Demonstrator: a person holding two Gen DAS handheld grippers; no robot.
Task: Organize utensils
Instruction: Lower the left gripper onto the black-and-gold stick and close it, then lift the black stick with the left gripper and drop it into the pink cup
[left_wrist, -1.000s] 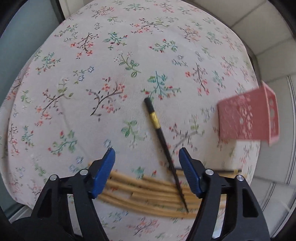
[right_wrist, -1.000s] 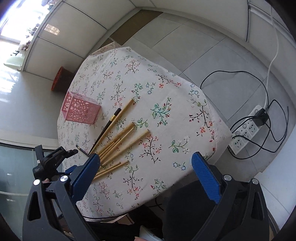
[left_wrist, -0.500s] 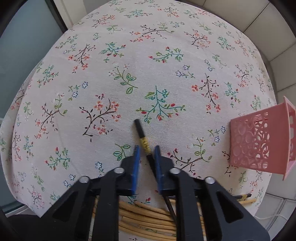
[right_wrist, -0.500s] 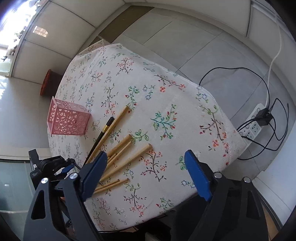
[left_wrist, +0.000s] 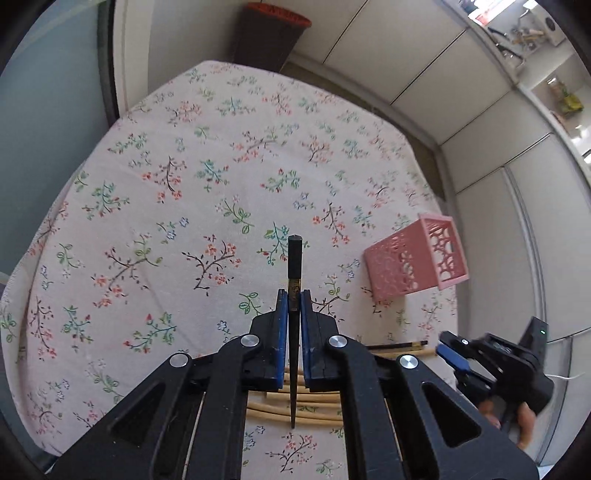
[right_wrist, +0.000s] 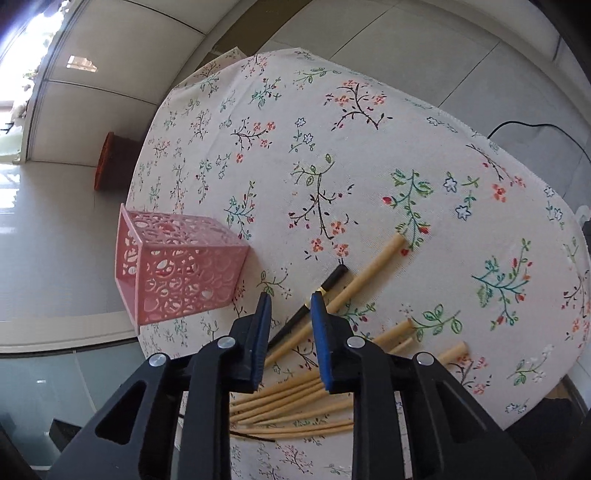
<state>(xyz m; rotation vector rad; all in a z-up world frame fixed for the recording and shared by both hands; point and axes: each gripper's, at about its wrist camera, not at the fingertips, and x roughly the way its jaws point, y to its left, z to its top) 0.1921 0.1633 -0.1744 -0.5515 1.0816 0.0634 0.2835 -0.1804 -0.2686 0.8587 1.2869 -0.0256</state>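
My left gripper (left_wrist: 294, 295) is shut on a black chopstick (left_wrist: 295, 258) with a gold band and holds it lifted above the table, thick end pointing forward. My right gripper (right_wrist: 290, 301) has its jaws partly closed around a second black chopstick (right_wrist: 327, 284) that lies on the cloth; I cannot tell if the pads touch it. Several bamboo chopsticks (right_wrist: 369, 271) lie beside and under it; they also show in the left wrist view (left_wrist: 317, 404). A pink perforated holder (right_wrist: 173, 267) stands at the table's edge, also in the left wrist view (left_wrist: 413, 258).
The table carries a floral cloth (left_wrist: 221, 192). A dark bin with a red rim (left_wrist: 269, 33) stands on the floor behind the table. My right gripper also shows in the left wrist view (left_wrist: 458, 356), near the table's right edge. A black cable (right_wrist: 535, 127) lies on the floor.
My left gripper closed on the black chopstick and lifted it off the table. My right gripper came down over the other black chopstick and its jaws narrowed around it.
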